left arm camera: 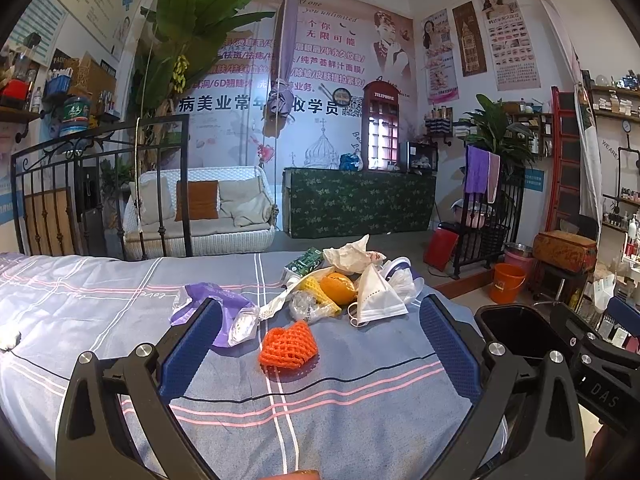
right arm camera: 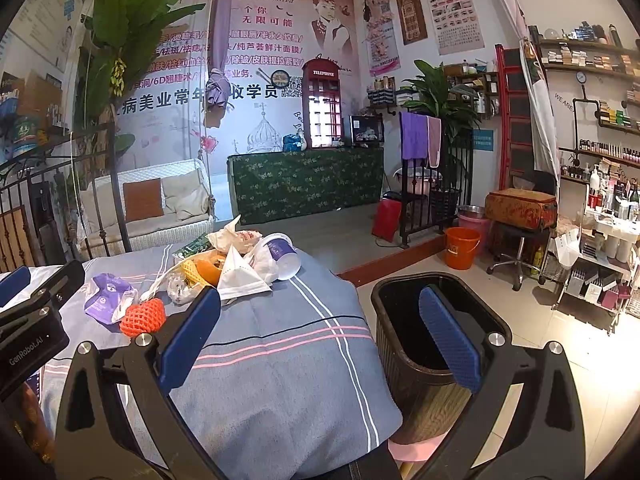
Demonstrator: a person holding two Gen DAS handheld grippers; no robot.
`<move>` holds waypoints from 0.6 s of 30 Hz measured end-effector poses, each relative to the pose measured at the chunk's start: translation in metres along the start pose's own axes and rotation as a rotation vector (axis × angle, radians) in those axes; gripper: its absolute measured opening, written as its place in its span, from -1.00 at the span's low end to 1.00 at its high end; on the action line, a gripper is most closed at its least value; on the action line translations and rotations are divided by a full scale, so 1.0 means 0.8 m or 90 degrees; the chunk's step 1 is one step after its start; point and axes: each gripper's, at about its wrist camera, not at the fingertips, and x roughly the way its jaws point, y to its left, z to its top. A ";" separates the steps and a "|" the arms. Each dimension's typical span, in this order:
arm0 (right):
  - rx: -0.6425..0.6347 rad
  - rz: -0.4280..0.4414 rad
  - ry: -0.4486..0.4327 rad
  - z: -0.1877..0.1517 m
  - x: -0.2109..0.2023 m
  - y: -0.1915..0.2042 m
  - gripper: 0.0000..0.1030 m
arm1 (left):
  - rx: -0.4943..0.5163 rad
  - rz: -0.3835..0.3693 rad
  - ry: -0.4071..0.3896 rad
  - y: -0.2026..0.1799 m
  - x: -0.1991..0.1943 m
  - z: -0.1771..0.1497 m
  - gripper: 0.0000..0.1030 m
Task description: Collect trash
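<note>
**A:** What is in front of the two tools?

**B:** A bed (left arm camera: 100,300) covered with a grey-blue sheet crossed by pink and white stripes. A loose heap of trash lies on it. Nearest the left hand-held gripper (left arm camera: 320,344) is an orange foam fruit net (left arm camera: 288,345), lying between its two blue pads, which stand wide apart and hold nothing.

**A:** And the rest of the heap?

**B:** To the left of the net is a purple wrapper (left arm camera: 212,312). Farther back lie a white face mask (left arm camera: 376,294), an orange (left arm camera: 340,288), a yellow foam net (left arm camera: 316,290), a clear crumpled plastic piece (left arm camera: 304,306), a green carton (left arm camera: 306,262) and crumpled white paper (left arm camera: 352,256). They touch or overlap one another. In the right wrist view a white cup with a purple label (right arm camera: 282,254) lies on its side at the far end of the heap.

**A:** Where is the bin?

**B:** A dark waste bin (right arm camera: 404,360) stands on the tiled floor just beside the right edge of the bed; no trash shows inside it.

**A:** And the right tool?

**B:** The right hand-held gripper (right arm camera: 320,340) is released too, pads spread, one over the bed edge and one over the bin's mouth, gripping nothing.
</note>
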 end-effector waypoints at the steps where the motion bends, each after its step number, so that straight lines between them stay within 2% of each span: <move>1: 0.000 0.000 0.000 0.000 0.000 -0.001 0.91 | 0.000 0.000 0.000 0.000 0.000 -0.001 0.90; 18: 0.003 -0.002 0.011 -0.006 0.005 -0.001 0.91 | 0.000 0.003 0.015 0.003 0.010 -0.012 0.90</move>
